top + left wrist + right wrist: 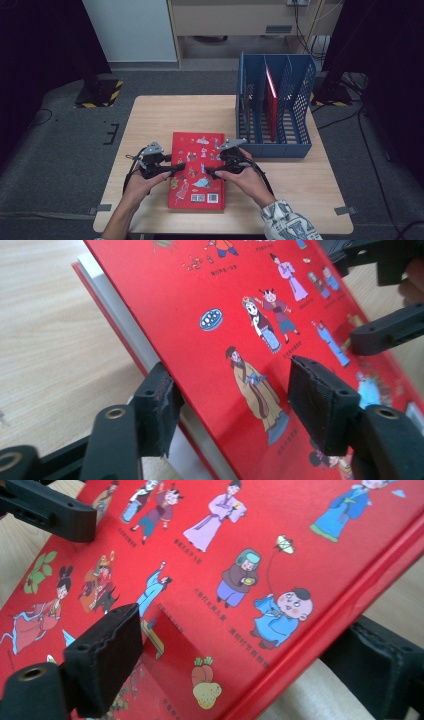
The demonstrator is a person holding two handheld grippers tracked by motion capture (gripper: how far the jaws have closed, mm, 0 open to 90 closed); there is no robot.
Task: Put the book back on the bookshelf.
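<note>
On the wooden table point(150, 115), in front of the blue file rack point(275, 145), a red picture book point(197, 170) lay with its illustrated cover up, its far right corner close to the rack's front wall. The left gripper point(172, 170) reached in over the book's left edge; in the left gripper view one jaw sat under the white page block at that edge and the other stood above the cover, off the surface, so the jaws bracketed the book without clamping it. The right gripper point(212, 173) came in from the book's right side; in the right gripper view one jaw hovered over the cover and the other lay below the spine, also loose around the book. Inside the rack, behind the book, a second red volume point(271, 100) stood upright in a middle slot.
</note>
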